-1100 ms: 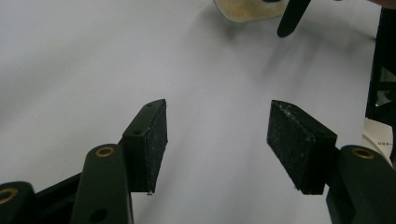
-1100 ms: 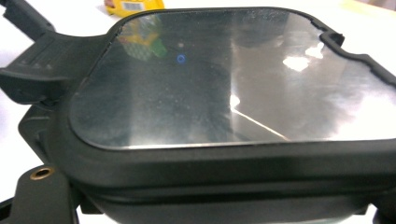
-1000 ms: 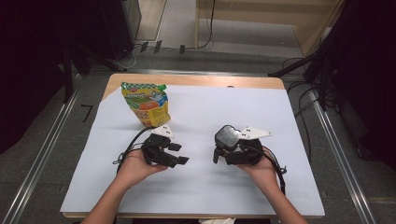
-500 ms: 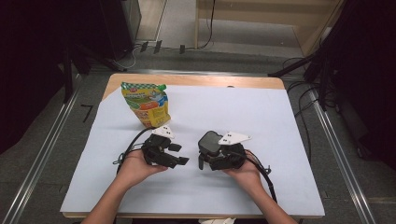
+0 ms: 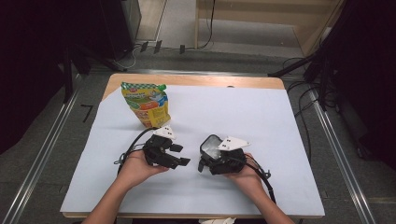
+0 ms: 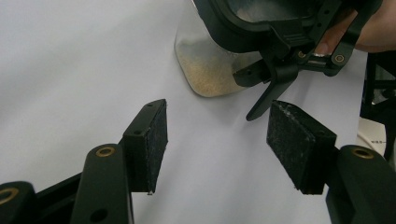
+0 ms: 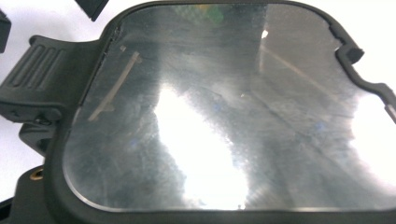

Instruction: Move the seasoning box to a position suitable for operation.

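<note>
Left gripper (image 6: 217, 135) gapes empty; the grain container (image 6: 210, 70) sits at its 1 o'clock by the right gripper (image 5: 215, 158) (grip hidden, can't tell), so it should pinch the lid latch (image 6: 271, 93) squarely

There is one yellow-green plastic snack bag (image 5: 147, 104), one clear plastic container with black-framed lid (image 5: 212, 148), and two black grippers.

Left gripper (image 5: 180, 155): black body, grey three-cornered plate, black cable. Jaws carry rough black pads (image 6: 299, 142), brass screws. Right gripper (image 5: 204, 161): black, same plate. Forearms bare, no sleeves.
</note>
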